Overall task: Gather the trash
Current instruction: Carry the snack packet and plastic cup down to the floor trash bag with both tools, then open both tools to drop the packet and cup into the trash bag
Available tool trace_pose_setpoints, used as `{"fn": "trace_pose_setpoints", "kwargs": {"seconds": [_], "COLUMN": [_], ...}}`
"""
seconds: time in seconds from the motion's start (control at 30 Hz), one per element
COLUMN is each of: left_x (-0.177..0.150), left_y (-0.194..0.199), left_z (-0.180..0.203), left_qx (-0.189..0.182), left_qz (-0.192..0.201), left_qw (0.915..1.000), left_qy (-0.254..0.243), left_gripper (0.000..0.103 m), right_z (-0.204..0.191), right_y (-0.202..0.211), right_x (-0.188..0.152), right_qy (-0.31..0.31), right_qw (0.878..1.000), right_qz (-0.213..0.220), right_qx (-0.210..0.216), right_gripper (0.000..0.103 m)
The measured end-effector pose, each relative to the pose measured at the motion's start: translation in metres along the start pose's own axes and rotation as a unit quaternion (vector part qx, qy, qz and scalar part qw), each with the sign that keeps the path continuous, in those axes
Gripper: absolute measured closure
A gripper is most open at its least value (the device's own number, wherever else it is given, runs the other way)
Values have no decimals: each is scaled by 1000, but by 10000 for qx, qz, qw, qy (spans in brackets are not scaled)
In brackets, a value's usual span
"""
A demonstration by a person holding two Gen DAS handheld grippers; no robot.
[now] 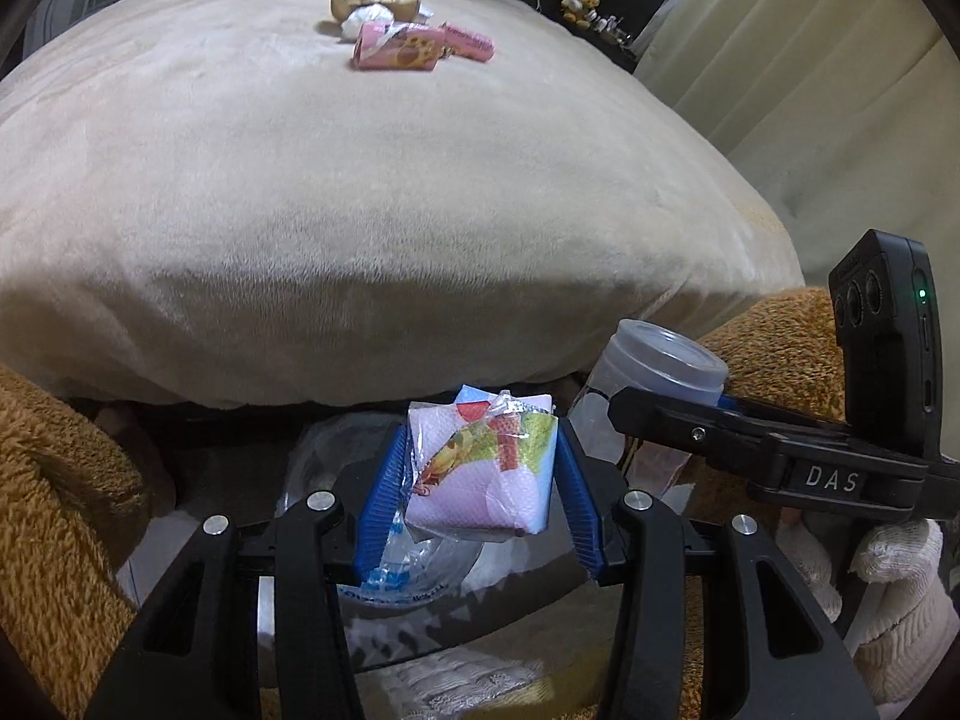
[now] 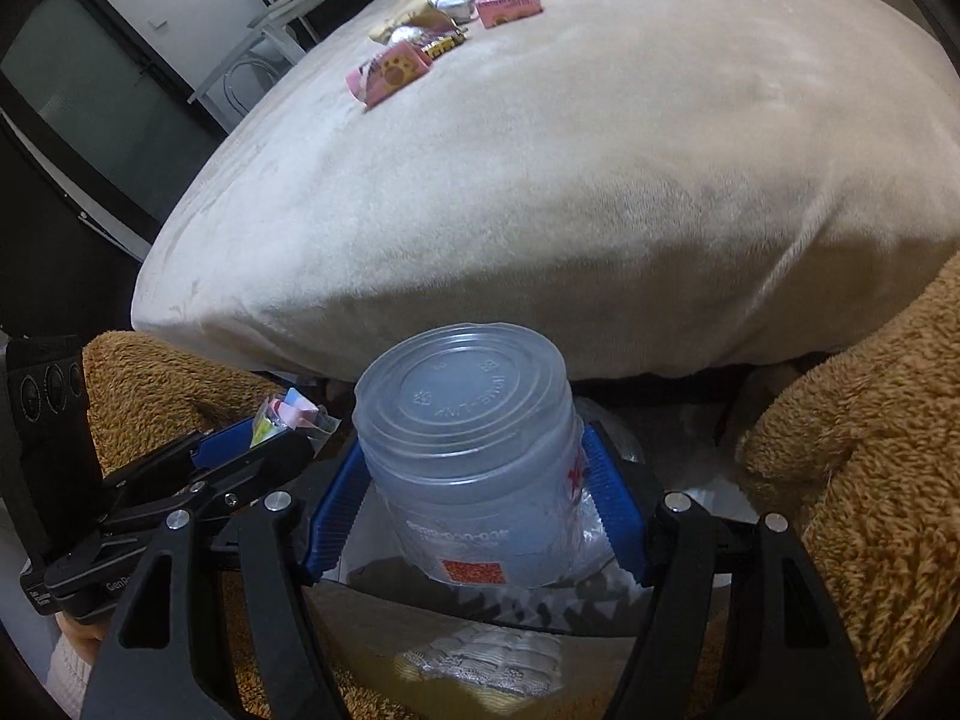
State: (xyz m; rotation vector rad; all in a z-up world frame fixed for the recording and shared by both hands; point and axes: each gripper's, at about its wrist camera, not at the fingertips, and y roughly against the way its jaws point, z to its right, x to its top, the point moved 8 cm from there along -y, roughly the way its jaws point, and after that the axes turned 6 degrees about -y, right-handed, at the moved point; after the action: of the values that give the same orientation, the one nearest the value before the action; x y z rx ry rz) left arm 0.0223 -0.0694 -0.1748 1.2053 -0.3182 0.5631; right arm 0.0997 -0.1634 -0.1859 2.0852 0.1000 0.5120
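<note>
My left gripper is shut on a crumpled pink-and-white snack wrapper with a cartoon print, squeezed between the blue pads. My right gripper is shut on a translucent plastic cup, held bottom up. Both hang side by side over a dark-rimmed bin lined with a clear bag. In the left wrist view the cup and right gripper show at the right. The right wrist view has the left gripper and wrapper at the left. More wrappers lie far back on the bed.
A beige plush bed cover bulges just beyond the bin. Brown fuzzy fabric flanks the bin on both sides. A white-gloved hand holds the right gripper. A metal chair stands beyond the bed's left side.
</note>
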Motion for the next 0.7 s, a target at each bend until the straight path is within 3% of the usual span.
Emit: {"fn": "trace_pose_setpoints", "kwargs": {"seconds": [0.23,0.43,0.7], "left_x": [-14,-36,-53], "left_y": [-41,-80,-93], "left_z": [-8,-13,-31], "left_qx": [67,191,341], "left_qz": [-786,-1589,-2055], "left_qw": [9968,9869,9771], "left_qy": [161,209,433], "left_gripper": [56,56,56], "right_z": [18,32,43], "right_y": [-42,-71,-93], "right_x": [2,-1,-8], "right_qy": [-436,-733,-977], "right_qw": [9967,9899,9831], "right_qz": [-658,-1172,-1524], "right_qx": [-178,-320,-285], "right_gripper": [34,34,34]}}
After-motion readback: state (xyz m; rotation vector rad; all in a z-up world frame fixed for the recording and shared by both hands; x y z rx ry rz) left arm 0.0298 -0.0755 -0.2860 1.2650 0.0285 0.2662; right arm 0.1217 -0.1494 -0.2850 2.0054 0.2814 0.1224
